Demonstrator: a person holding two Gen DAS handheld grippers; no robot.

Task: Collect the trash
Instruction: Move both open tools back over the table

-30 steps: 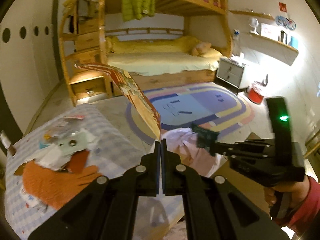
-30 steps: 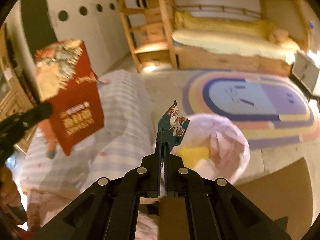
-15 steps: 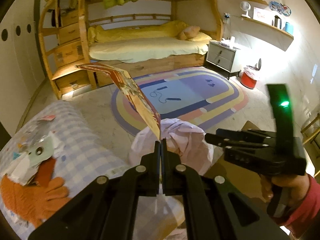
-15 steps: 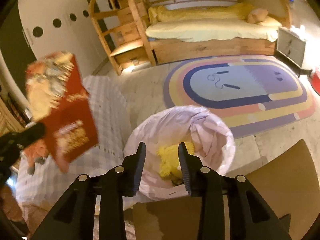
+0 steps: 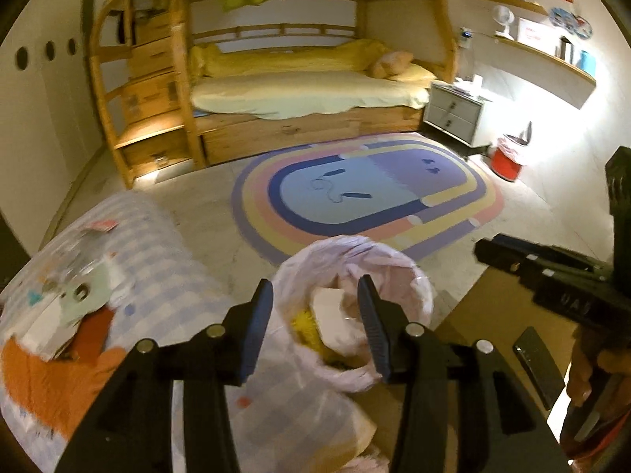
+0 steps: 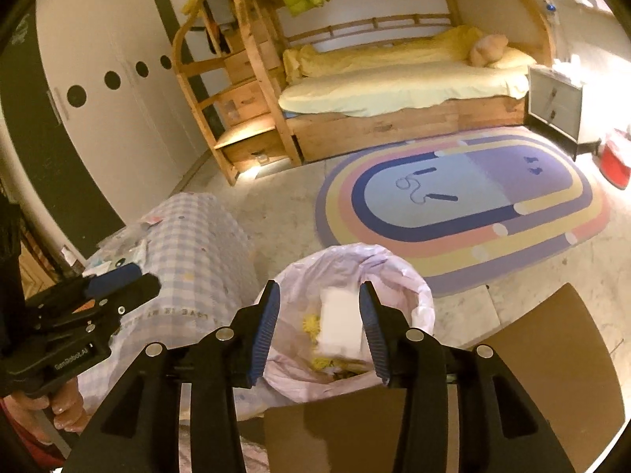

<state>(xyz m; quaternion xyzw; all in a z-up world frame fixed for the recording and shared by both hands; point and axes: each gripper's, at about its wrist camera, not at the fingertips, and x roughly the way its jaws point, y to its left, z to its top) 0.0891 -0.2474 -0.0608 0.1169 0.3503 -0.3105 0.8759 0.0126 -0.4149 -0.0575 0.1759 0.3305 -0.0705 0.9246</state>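
A pale pink trash bag [image 5: 398, 272] [image 6: 398, 276] stands open on the floor beside the checked-cloth table [image 5: 177, 272]. In it lie a white flat carton [image 5: 329, 313] [image 6: 341, 321] and something yellow [image 6: 311, 321]. My left gripper [image 5: 313, 282] hovers over the bag's mouth. Its jaws are opening and nothing is between them. My right gripper [image 6: 319, 285] hangs over the same bag, jaws also opening and empty. Each gripper shows in the other's view: the right gripper [image 5: 489, 250] at the right edge, the left gripper [image 6: 130, 276] at the left. More trash [image 5: 75, 295] and an orange glove [image 5: 43, 378] lie on the table.
A brown cardboard sheet [image 6: 552, 354] lies on the floor right of the bag. Beyond are a striped oval rug [image 5: 366, 193], a wooden bunk bed [image 5: 307, 90], a grey nightstand [image 5: 453, 114] and a red bin [image 5: 506, 159].
The left gripper swung over the bag and let go of the red carton, which dropped in. The right gripper released its dark wrapper and opened wider.
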